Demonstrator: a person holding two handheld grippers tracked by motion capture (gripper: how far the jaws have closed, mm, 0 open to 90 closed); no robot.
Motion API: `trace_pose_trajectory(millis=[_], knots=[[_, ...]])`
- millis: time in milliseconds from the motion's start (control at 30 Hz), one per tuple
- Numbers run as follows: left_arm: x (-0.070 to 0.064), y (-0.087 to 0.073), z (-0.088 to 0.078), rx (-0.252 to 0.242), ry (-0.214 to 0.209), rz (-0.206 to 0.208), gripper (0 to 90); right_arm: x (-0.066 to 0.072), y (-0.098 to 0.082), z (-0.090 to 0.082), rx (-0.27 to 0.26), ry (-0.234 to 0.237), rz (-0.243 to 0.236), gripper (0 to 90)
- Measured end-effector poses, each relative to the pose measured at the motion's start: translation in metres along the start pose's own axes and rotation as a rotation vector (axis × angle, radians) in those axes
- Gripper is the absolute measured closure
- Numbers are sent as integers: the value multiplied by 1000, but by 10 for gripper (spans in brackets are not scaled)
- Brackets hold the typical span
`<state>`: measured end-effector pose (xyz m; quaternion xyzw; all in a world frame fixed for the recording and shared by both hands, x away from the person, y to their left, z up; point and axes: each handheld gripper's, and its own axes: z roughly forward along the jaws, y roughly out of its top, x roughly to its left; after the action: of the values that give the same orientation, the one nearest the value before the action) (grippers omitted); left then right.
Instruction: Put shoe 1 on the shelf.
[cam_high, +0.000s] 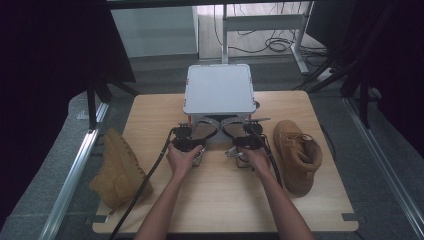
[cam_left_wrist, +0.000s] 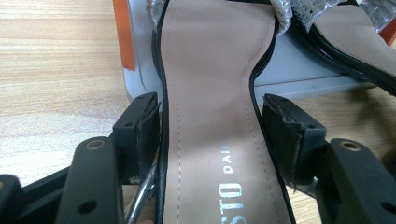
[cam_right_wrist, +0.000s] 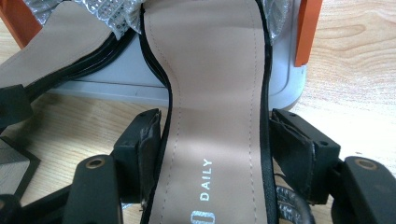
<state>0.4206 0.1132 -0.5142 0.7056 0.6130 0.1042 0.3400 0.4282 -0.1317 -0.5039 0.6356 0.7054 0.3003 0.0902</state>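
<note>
At table centre: two black-edged, tan-insoled sandals, toes at twelve o'clock against the grey lidded plastic box (cam_high: 219, 90).
Left gripper (cam_left_wrist: 210, 121): jaws wide, clasping left sandal (cam_left_wrist: 210, 93) by its waist.
Right gripper (cam_right_wrist: 217, 135): likewise gripping right sandal (cam_right_wrist: 215, 84).
Done: both sandals grasped.
Left: likely lifting, placing them.
Untouched: tan suede boots (cam_high: 298, 155) at three and nine o'clock.

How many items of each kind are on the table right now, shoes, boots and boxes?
Sandals: 2, left sandal and right sandal, toes tucked under the box
Tan boots: 2, left boot lying on its side, right boot upright
Grey boxes: 1, box at the table's far edge
Total: 5
</note>
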Motion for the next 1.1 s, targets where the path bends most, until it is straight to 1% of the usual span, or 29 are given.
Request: trace_pose_trajectory(millis=[133,167,200,267,367,467,633,700,733,767,833,867,900,933,967,1100], knots=[[0,0,-1,5,7,-6,383,0,-1,-1,-6,-5,1,351],[0,0,-1,7,12,-2,384,0,-1,-1,-9,-8,3,348],[1,-1,-2,5,10,-1,384,-1,-1,-1,-12,-21,0,346],[1,-1,-2,3,11,-2,383,-1,-2,-1,-12,-21,2,347],[0,-2,-2,-3,15,-12,383,-2,-2,-2,-21,-30,3,347],[1,-1,-2,-1,9,-13,382,0,-3,-2,-28,-41,7,350],[2,-1,-2,-7,-4,-16,381,2,-4,-2,-31,-60,-6,352],[3,0,-4,-22,-14,-12,381,2,-4,-2,-31,-57,-6,347],[3,0,-5,-33,-27,-12,380,2,-4,-2,-29,-57,-5,337],[3,1,-7,-44,-36,-13,369,2,-3,-2,-29,-60,-10,306],[2,4,-12,-52,-52,0,318,3,-3,-4,-47,-67,-32,243],[2,5,-14,-55,-54,7,305,3,-2,-5,-52,-66,-40,226],[1,6,-16,-57,-57,8,296,5,-2,-10,-76,-54,-47,216],[2,6,-19,-61,-71,12,293,5,-2,-12,-86,-51,-58,209],[2,6,-19,-61,-71,12,293,5,-2,-12,-86,-51,-58,209],[-1,6,-27,-80,-97,28,293,8,-2,-21,-158,-74,-94,209]])
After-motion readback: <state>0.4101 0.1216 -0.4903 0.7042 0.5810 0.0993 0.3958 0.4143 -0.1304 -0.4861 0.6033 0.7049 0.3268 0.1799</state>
